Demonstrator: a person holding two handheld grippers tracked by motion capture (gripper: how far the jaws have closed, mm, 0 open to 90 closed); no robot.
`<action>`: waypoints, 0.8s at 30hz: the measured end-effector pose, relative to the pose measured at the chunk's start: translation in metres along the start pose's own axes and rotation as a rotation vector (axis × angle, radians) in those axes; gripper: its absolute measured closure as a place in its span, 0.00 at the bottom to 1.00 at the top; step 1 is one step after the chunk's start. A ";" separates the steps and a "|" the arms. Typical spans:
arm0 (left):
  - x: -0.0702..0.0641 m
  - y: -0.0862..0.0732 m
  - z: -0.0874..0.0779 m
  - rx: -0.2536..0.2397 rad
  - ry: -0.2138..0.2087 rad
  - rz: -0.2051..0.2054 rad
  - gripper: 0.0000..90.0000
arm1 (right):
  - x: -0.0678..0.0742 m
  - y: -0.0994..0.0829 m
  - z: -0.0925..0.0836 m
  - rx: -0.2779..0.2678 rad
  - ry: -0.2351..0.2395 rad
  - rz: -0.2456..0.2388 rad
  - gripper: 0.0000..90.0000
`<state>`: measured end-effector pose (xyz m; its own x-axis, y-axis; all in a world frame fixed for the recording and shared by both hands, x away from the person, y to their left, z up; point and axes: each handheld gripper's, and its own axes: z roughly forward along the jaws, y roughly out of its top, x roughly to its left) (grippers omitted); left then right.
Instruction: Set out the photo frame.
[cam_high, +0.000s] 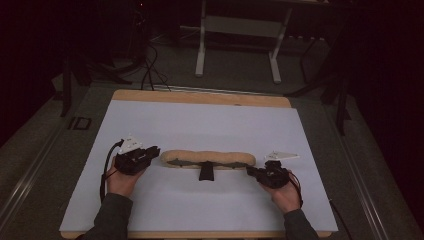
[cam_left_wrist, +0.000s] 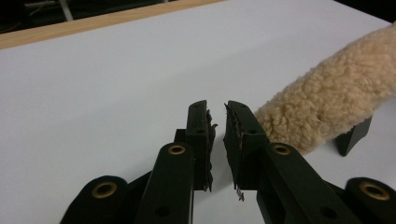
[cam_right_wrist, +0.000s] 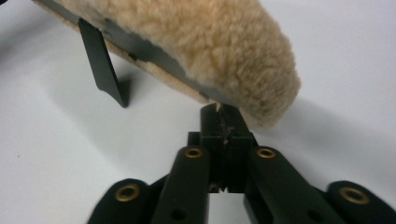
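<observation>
You are holding a gripper in each hand over the white table (cam_high: 200, 125), one at each end of the long fleecy pad (cam_high: 207, 158) that is lying across the middle of the high view. The pad is running left to right there, its tan fleece facing up, with a dark strip (cam_high: 210, 163) along its near edge and a short black bracket (cam_high: 205, 172) sticking out of that edge towards the bottom of the frame.

Your left gripper (cam_high: 152, 151) is sitting at the centre left of the high view, pointing right at the pad's left end. In the left gripper view its jaws (cam_left_wrist: 217, 126) are rising from the bottom centre and standing almost together, with a thin gap showing between the pads and nothing in that gap. The fleecy pad (cam_left_wrist: 336, 98) is lying at the right of that frame, its rounded end just beside the right-hand jaw; you are not gripping it with this claw.

Your right gripper (cam_high: 251, 171) is sitting at the centre right of the high view, pointing left at the pad's right end. In the right gripper view its jaws (cam_right_wrist: 223, 122) are pressed fully together at the frame's centre, their tips meeting the underside edge of the fleecy pad (cam_right_wrist: 196, 42), where the dark strip (cam_right_wrist: 144, 49) is ending. I cannot tell whether they are pinching that edge or only touching it. The black bracket (cam_right_wrist: 102, 65) is hanging down at the upper left of that frame.
</observation>
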<state>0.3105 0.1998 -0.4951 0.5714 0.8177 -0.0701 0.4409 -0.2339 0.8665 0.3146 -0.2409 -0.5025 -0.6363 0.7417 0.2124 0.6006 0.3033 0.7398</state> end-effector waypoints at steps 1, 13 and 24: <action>0.000 0.000 0.000 0.000 0.000 0.000 0.91 | 0.000 0.000 0.000 0.000 0.000 0.000 1.00; -0.007 0.000 0.008 0.026 -0.006 0.040 1.00 | 0.004 0.003 0.006 -0.006 -0.018 0.001 1.00; -0.008 -0.001 0.008 0.032 -0.012 0.050 1.00 | 0.005 0.004 0.008 -0.011 -0.023 -0.002 1.00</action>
<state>0.3105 0.1892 -0.4994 0.6011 0.7984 -0.0334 0.4335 -0.2908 0.8529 0.3178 -0.2310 -0.5034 -0.6259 0.7548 0.1961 0.5937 0.2981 0.7475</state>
